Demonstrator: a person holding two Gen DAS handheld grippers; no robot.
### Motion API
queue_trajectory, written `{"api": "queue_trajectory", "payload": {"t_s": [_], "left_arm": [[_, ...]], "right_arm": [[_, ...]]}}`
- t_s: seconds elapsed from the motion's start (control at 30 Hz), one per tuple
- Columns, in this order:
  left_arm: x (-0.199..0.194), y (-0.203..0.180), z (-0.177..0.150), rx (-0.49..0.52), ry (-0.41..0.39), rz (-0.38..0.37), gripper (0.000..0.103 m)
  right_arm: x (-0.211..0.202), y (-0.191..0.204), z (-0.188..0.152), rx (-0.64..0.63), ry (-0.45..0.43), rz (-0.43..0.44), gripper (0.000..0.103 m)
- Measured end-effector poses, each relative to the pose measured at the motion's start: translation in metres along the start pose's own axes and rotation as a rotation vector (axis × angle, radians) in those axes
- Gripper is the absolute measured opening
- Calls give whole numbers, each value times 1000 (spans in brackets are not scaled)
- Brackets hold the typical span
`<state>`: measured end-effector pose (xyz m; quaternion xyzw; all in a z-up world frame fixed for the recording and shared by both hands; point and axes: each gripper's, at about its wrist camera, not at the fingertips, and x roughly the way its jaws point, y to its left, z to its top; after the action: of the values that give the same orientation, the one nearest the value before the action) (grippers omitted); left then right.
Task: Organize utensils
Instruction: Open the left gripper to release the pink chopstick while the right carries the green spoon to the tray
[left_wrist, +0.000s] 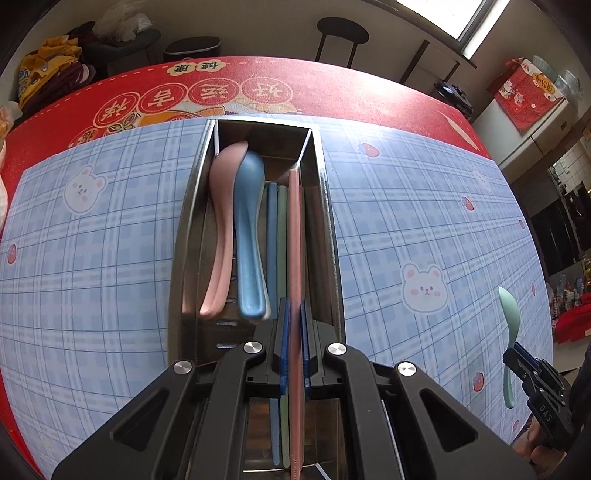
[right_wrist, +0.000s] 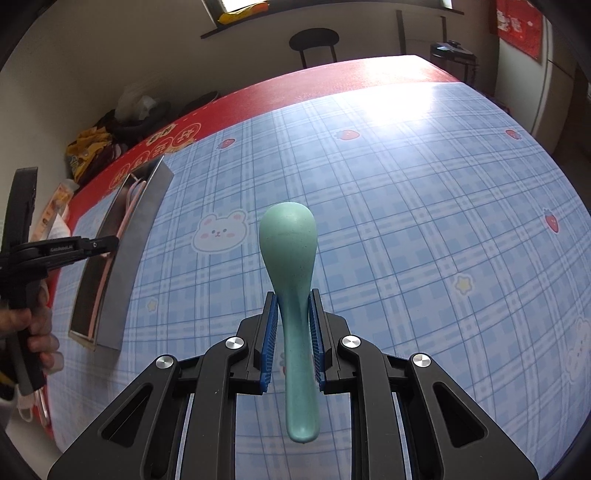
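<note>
Left gripper (left_wrist: 294, 354): closed tight on a pink chopstick (left_wrist: 294, 236), held lengthwise over the steel box's right-hand slot.
Right gripper (right_wrist: 293, 332): clamped on the neck of a green spoon (right_wrist: 290, 251), bowl forward, above the blue checked mat (right_wrist: 406, 221) and well apart from the box.
Steel box (left_wrist: 192, 206): a pink spoon (left_wrist: 221, 206) and a blue spoon (left_wrist: 249, 229) lie in the left side; a blue stick and a green stick lie just beside the pink one.
Step in hand: likely laying the chopstick down among its fellows.
Doing it well: keep the stick parallel to the box walls, lower it level, then release low.
Next in line: the green spoon probably belongs with the other spoons.
</note>
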<state>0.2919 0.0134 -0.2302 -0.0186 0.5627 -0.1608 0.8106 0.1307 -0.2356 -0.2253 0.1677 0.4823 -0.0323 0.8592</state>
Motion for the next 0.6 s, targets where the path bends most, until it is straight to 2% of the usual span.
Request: {"api": "queue_trajectory", "payload": {"t_s": [0.1,0.2,0.3,0.37,0.5,0.57,0.6], "left_arm": [[4,-3,0,10,9,4,6],[-1,-7,1,40,-11,13,13],[-17,-9,-2,57,-52,21,25],[-32,-9,-6,65,-90,23,39],[-57,-7,-20,78,-138,14,54],[-67,-2,-30,75,-149,13,68],[-71,1,-35,68,-151,16,70]], "right_arm": [[-3,-2,0,8,-4,-3,17],[-6,-2,1,12,-7,1,17],[-7,4,4,9,-5,8,17],[-6,10,7,-1,-2,17,17],[-3,33,17,-42,-1,42,17],[0,48,24,-67,0,57,17],[2,57,28,-78,2,65,17]]}}
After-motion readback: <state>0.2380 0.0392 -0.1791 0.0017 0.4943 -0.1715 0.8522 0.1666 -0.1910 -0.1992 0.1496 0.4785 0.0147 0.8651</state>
